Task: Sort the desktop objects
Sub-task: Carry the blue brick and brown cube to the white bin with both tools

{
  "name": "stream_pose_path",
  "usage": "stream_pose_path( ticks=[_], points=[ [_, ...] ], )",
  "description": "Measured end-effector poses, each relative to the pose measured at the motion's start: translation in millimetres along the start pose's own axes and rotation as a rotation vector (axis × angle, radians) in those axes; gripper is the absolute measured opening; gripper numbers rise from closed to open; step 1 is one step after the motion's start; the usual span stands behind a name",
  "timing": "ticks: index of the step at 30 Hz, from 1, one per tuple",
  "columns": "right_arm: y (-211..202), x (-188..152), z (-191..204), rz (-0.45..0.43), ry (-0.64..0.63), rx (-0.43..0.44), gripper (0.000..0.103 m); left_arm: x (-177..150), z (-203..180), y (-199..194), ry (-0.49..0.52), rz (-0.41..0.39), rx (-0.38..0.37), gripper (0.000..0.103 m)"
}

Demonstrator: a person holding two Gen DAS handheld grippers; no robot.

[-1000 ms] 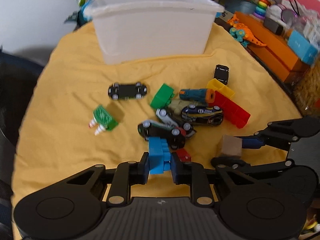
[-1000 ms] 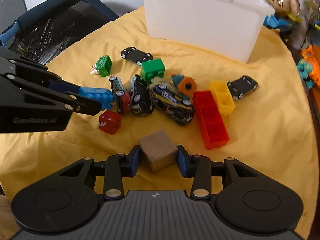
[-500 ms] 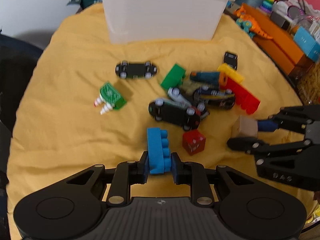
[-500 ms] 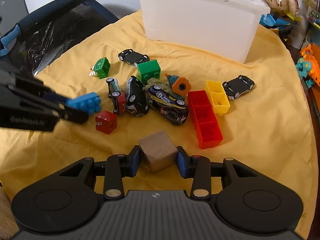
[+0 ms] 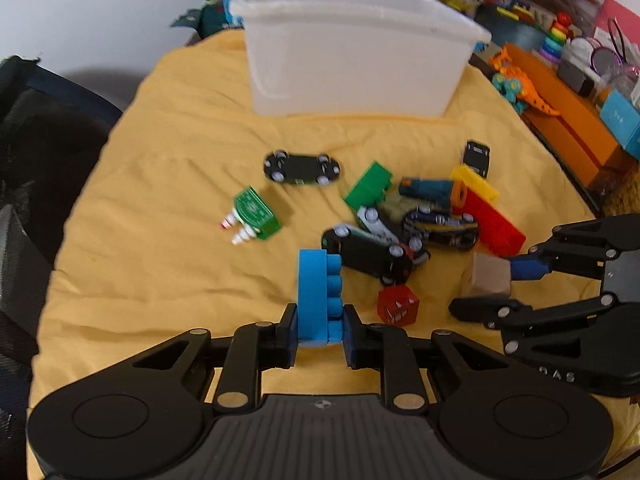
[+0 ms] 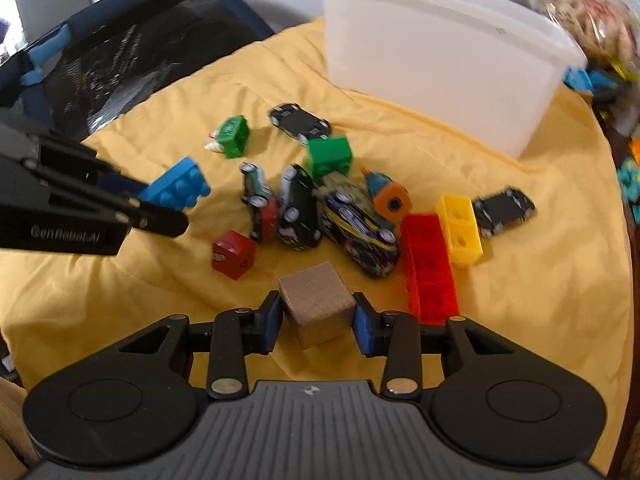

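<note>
My left gripper (image 5: pixel 320 334) is shut on a blue toy brick (image 5: pixel 319 294), held above the yellow cloth; it also shows in the right wrist view (image 6: pixel 178 186). My right gripper (image 6: pixel 316 322) is shut on a brown cube (image 6: pixel 316 304), seen from the left wrist view (image 5: pixel 489 274) at the right. A pile of toy cars (image 5: pixel 372 250), a red brick (image 5: pixel 494 224), a yellow brick (image 5: pixel 474 182), a green brick (image 5: pixel 368 186), a red cube (image 5: pixel 398 305) and a green stamp toy (image 5: pixel 256 214) lie on the cloth. A white plastic bin (image 5: pixel 352 56) stands at the back.
A black mesh chair (image 6: pixel 100 64) is at the left of the table. Orange boxes (image 5: pixel 576 128), a toy dinosaur (image 5: pixel 516 80) and other clutter line the right edge. A lone black car (image 5: pixel 302 168) lies in front of the bin.
Both grippers have lifted and pulled back with their loads. The left one has swung the blue brick up and toward the bin; the right holds the brown cube higher.
</note>
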State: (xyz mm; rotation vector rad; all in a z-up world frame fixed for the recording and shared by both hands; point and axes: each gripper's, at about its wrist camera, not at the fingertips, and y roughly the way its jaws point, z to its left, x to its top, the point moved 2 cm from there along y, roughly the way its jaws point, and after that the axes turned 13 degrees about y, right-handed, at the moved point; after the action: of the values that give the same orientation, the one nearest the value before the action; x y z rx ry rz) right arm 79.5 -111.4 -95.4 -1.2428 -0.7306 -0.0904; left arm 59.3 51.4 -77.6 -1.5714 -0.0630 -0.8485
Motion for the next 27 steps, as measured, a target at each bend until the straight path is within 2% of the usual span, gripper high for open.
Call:
stream_pose_path(
  ticks=[5,14,19,24,27],
  points=[
    [-12.1,7.4,6.9,-0.032,-0.051,0.018,0.041,10.6,-4.5,-15.9,0.017,-0.035,0.018,0.025],
    [-38.6,30.4,-22.1,-0.110,0.032,-0.025,0.041,64.3,-11.7,-39.4,0.119,-0.142,0.019,0.025],
    [-55.6,59.2,-39.3,-0.182,0.095,-0.062,0.041,99.6,-14.5,-44.0,0.188,-0.194,-0.006,0.025],
    [-78.6,100.4,-47.1,-0.296,0.124,-0.088,0.041,146.5,-11.4,-46.6,0.231,-0.247,-0.044,0.025],
    [-89.1,129.2,-50.3,-0.361,0.127,-0.101,0.041,176.0,-4.4,-51.7,0.254,-0.299,-0.028,0.025]
  ],
)
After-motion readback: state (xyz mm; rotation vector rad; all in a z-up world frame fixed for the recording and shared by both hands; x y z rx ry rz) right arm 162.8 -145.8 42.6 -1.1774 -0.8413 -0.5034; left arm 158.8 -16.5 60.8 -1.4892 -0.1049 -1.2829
